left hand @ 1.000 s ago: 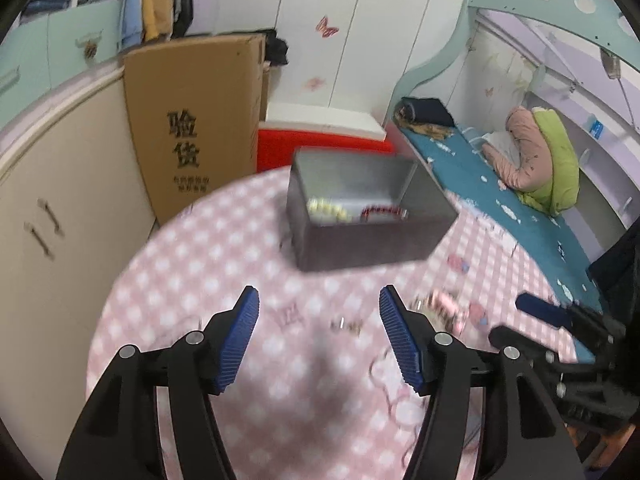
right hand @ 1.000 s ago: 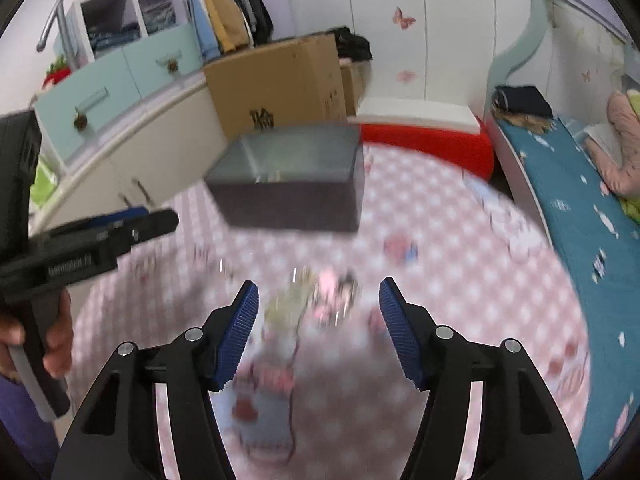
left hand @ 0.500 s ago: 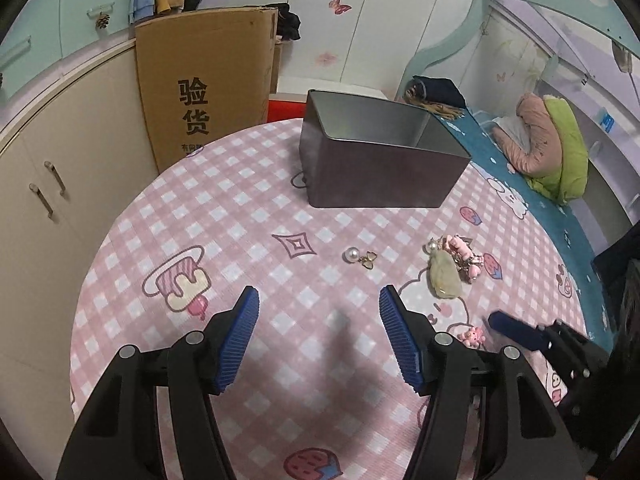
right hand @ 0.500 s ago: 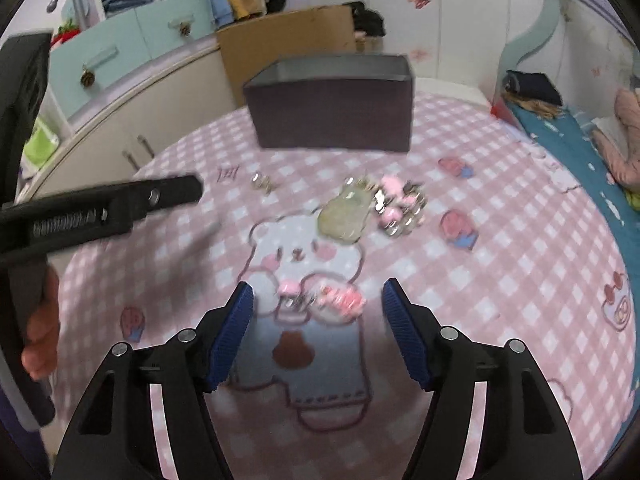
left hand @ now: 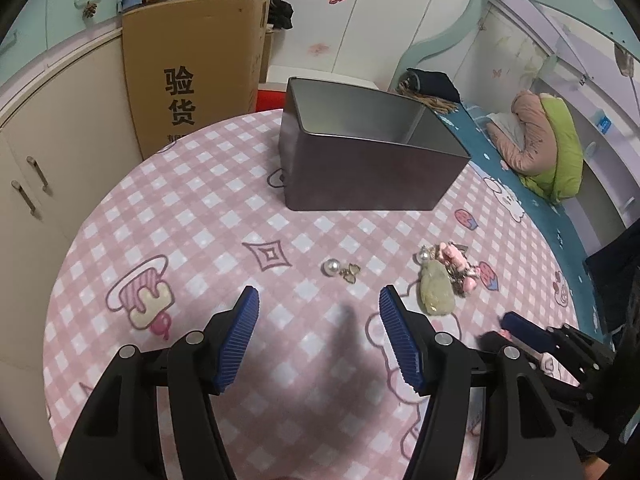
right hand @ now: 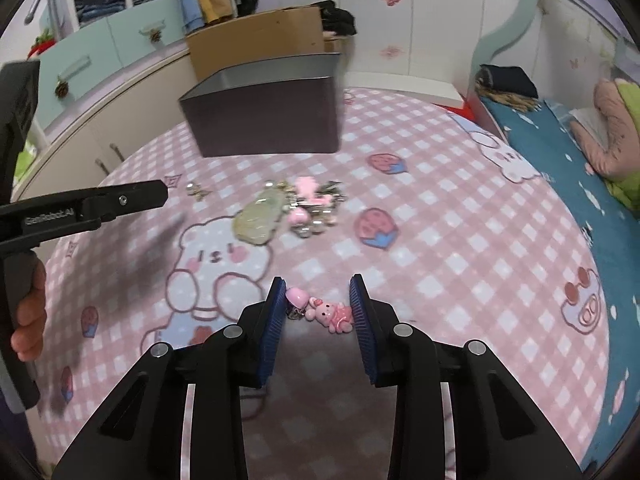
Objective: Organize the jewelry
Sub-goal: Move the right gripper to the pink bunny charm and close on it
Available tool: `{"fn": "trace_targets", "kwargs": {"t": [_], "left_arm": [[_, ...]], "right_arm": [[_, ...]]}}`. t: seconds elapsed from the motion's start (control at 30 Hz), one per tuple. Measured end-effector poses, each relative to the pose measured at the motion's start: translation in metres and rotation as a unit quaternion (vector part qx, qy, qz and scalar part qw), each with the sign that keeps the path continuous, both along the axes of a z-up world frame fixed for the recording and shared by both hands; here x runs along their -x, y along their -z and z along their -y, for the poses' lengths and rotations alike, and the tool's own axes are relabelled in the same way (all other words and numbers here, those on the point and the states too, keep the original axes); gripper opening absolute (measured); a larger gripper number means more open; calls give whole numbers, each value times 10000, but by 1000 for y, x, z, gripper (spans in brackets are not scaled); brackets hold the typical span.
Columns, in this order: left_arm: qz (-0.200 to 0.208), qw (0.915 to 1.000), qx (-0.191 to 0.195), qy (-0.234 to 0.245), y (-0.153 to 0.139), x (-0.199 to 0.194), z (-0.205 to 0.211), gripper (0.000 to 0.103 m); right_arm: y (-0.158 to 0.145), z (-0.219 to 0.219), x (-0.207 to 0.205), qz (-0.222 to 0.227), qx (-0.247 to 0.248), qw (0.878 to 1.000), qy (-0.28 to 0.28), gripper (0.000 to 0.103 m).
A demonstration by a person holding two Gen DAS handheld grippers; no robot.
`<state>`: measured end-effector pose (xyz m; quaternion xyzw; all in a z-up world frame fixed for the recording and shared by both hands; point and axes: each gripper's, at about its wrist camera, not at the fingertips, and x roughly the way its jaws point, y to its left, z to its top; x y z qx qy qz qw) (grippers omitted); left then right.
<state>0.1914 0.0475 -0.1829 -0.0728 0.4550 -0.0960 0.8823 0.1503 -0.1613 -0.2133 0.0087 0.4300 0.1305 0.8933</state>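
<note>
Jewelry first: the piece that matters right now is a little pink bear-shaped charm with a pink bead and a bit of metal chain [right hand: 320, 310], lying flat on the pink-and-white checked cloth surface [right hand: 440, 240], well on the near side of the dark grey open metal box [right hand: 264, 116] that I'd guess everything ends up in. The right gripper [right hand: 318, 312] is tilted down over it and its jaws are closing, with the charm sitting right between the blue ribbed pads; the bead end is up against one pad and the bear end looks just beside the other, but I can't say they're really pinching it yet. Its long axis runs straight across the gap from pad to pad, so the squeeze comes end-on, which could buckle the chain or pop it out sideways imo. The left gripper [left hand: 316, 340] has its jaws wide with nothing in them, hanging over bare cloth. Between that gripper and the box there's a white pearl earring with a small gold heart [left hand: 341, 270], pretty much straight ahead of those jaws. A pale green jade-like pendant tangled with pink and silver charms [right hand: 280, 210] lies further toward the box from the bear charm, a bit blurry. Right hand is clearly the nearer one for the bear.
</note>
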Motion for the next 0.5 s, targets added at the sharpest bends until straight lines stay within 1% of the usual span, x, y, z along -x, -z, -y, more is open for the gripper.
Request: {"fn": "trace_targets", "kwargs": {"t": [0.13,0.2,0.27,0.33,0.4,0.43,0.5], "left_arm": [[-78,10000,-4,-19,7,-16,6,60],[-131,9999,-86,-52,11,-23,9,60],[-75,9998,-182,-45,13,-26,12,60],[-92,9996,-282,23,13,-27,16,55],[-91,9993,-348,57,13,-26,17,44],[-75,9991,-407,55,13,-26,18,34],[-40,9991,-407,97,13,-25,19,30]], "right_arm": [[-2,7,-1,19,-93,9999,42,31],[-3,9,-2,12,-139,9999,33,30],[-3,11,-2,10,-173,9998,48,30],[-3,12,-3,-7,-212,9998,45,30],[-3,13,-3,-4,-223,9997,60,30],[-3,13,-4,-15,-253,9997,66,30],[-3,15,-5,-28,-299,9995,76,30]]}}
